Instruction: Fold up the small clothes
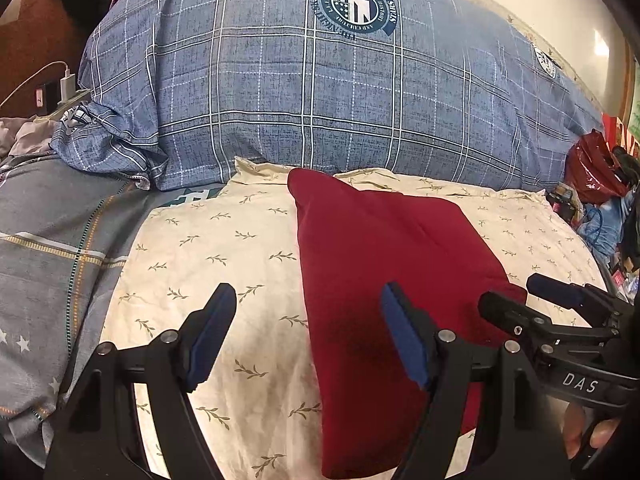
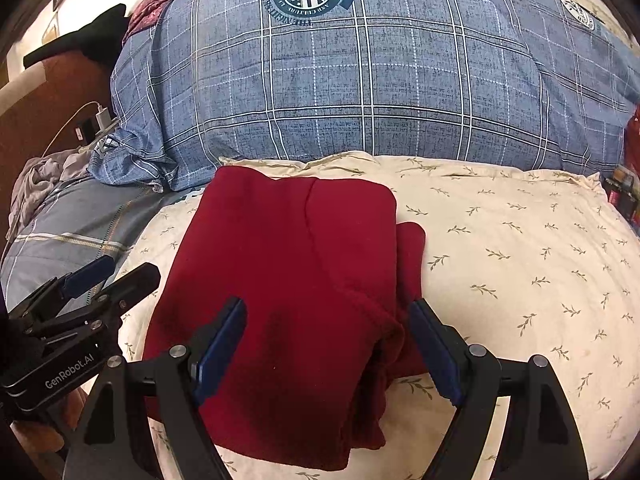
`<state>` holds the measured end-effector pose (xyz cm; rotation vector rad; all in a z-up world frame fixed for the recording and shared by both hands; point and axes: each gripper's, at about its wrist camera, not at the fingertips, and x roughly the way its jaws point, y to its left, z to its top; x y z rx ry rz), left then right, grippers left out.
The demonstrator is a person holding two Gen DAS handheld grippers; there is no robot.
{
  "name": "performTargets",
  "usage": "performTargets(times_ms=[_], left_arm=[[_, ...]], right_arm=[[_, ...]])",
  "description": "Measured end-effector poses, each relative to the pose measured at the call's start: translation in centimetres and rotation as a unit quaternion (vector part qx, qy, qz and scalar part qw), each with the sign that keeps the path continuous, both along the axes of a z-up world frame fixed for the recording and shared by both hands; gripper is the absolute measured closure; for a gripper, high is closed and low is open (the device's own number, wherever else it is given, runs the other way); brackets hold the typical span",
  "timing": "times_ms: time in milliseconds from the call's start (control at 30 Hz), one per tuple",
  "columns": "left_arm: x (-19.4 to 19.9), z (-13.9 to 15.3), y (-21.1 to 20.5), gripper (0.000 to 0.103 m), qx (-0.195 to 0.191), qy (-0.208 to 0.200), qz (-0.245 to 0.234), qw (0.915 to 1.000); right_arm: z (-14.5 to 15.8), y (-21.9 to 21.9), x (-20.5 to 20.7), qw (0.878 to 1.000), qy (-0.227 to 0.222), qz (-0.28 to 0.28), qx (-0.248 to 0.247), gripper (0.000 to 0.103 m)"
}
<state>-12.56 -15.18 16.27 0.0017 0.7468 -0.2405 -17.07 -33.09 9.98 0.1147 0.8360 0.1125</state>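
Red garment (image 2: 288, 300) lies in the lower centre of the right wrist view, already doubled into a rough rectangle on the cream leaf-print pillow (image 2: 520, 264), with a narrow strip of its under layer poking out along the right edge and a bunched fold near the bottom right. In the left wrist view the same cloth runs from the middle of the frame down to the bottom edge, right of centre. Both tools are idle: the right gripper (image 2: 326, 344) hovers over the near part of the cloth with its blue pads spread wide and nothing between them, and the left gripper (image 1: 308, 336) is likewise spread, straddling the cloth's left edge and holding nothing. Behind, across the upper half of both frames, sits the blue plaid pillow (image 2: 360, 80). I judge the folding to be well advanced, between folds or close to finished. The next move probably calls for pinching the near bunched corner and the protruding strip, then tucking or folding them over so the edges line up.
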Motion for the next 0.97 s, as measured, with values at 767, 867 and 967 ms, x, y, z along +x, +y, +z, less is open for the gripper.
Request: performTargets(times_ms=[767,867,967], left_arm=[[0.2,-0.2,0.2,0.029,0.001,0.001,-0.005,1.0000],[0.4,-0.4,0.6,0.029,-0.007,0.005,-0.008,0.9999],[1.0,-0.4,1.7,0.029,-0.008,0.008,-0.001,0.9999]], right_arm=[[-0.2,0.3,0.5,1.000,0.007,0.009,-0.005,0.019],[-0.3,0.3,0.5,1.000,0.007,0.010,-0.005,0.019],[-0.1,-0.7,0.7,1.000,0.001,0.009,0.001,0.019]])
